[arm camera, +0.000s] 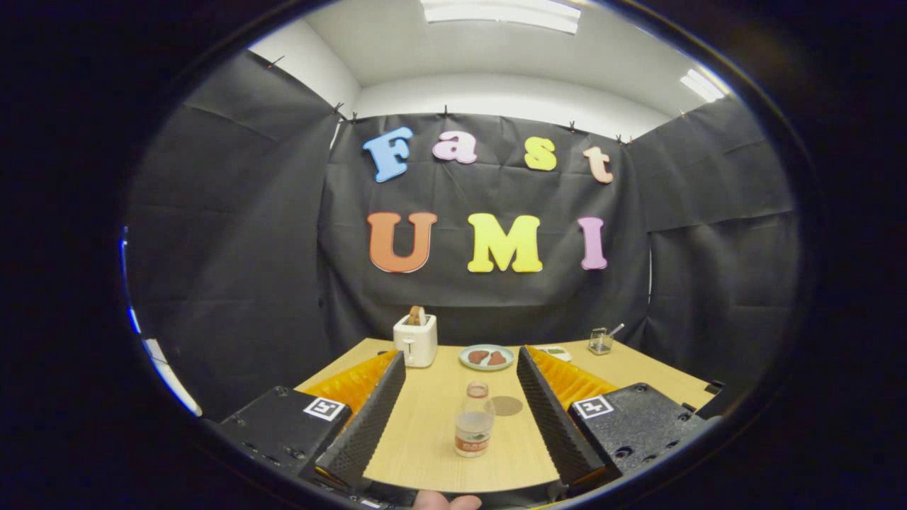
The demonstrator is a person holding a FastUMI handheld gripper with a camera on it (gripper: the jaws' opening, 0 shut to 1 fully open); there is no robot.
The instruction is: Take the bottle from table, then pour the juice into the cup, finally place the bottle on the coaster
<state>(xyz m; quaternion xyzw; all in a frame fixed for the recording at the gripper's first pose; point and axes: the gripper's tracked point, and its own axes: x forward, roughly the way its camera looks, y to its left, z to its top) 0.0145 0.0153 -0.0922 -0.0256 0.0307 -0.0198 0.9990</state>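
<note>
**Bottle stands upright between spread fingers, untouched**

At the left of the tabletop (425, 432), toward the back edge, a white toaster (416, 340) stands with a slice of bread poking out of its slot. Right of it, at the centre back, lies a pale plate (487, 357) carrying two reddish-brown pieces of food.

In the lower middle of the frame stands the bottle (474, 419). It is clear plastic, upright, with no cap visible on its open neck. A band of label wraps its lower part, and the liquid inside looks pale; its level is hard to judge. The bottle sits on the bare wood between the two fingers, nearer their base than their tips, with table showing on both sides of it. Just beside it, to the right and slightly behind, lies the coaster (506, 406), a flat round brownish disc, apart from the bottle.

The gripper (460, 358) points level across the table toward the back wall, its jaws released and spread wide, one finger on each side of the bottle and neither touching it. A fingertip of the person's hand (445, 501) shows at the bottom centre.

Farther right, behind the right finger, a small flat whitish item (555, 351) lies on the table. Near the right back corner stands the cup (601, 341), a small clear glass with a stick-like thing leaning in it.
</note>
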